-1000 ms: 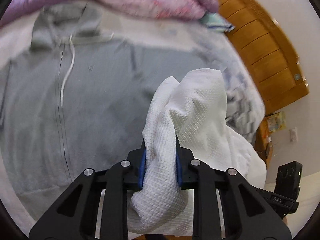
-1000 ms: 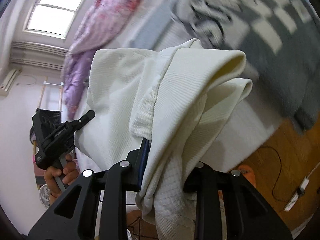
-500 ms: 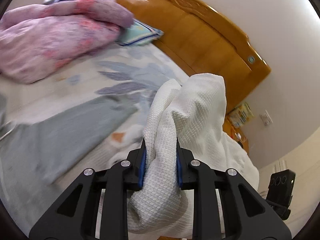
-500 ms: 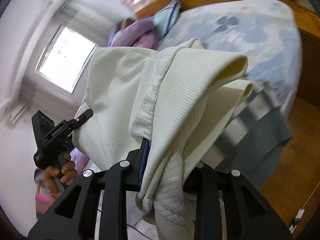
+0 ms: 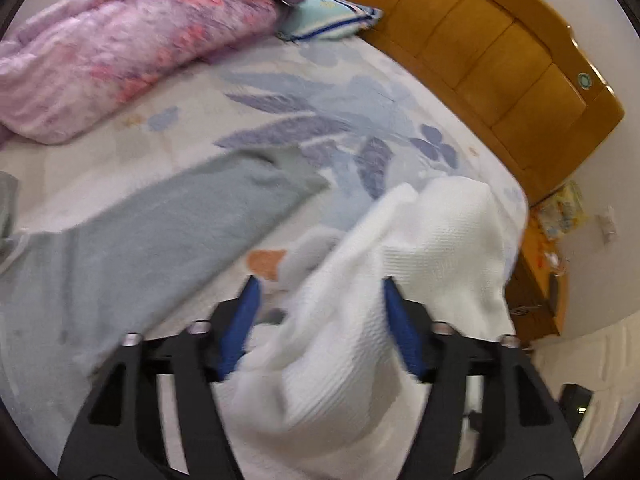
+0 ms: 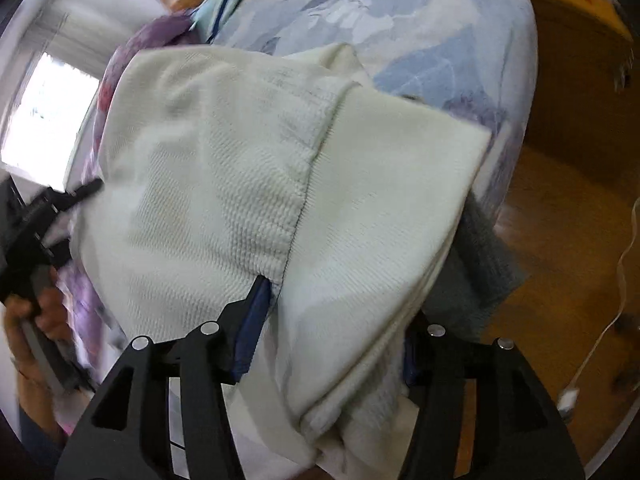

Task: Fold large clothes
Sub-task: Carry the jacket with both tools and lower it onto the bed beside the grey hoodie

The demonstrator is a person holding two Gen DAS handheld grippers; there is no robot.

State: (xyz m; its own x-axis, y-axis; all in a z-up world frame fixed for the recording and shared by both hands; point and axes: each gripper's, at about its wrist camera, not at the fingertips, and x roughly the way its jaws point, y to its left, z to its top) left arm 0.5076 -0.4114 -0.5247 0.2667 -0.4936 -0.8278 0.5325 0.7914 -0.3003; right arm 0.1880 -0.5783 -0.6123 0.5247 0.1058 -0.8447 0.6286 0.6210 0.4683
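A white waffle-knit garment (image 5: 404, 280) hangs bunched between my two grippers above the bed. My left gripper (image 5: 320, 312) stands open, its blue pads wide apart, and the white cloth lies loose between them. In the right wrist view the same garment (image 6: 248, 168) drapes over my right gripper (image 6: 332, 328), whose jaws also stand wide apart with cloth between them. A grey hoodie (image 5: 132, 236) lies flat on the bed to the left, one sleeve stretched toward the middle. The left gripper's body and the hand holding it show at the left edge of the right wrist view (image 6: 32, 232).
The bed has a pale sheet with blue leaf print (image 5: 320, 108). A pink and purple quilt (image 5: 132, 36) and a teal pillow (image 5: 332, 20) lie at its head by the wooden headboard (image 5: 500, 60). A wooden floor with a white cable (image 6: 592, 352) lies right of the bed.
Both grippers have opened: their pads were clamped on the white garment and now stand wide apart. The views swung from the hoodie toward the bed's head end.
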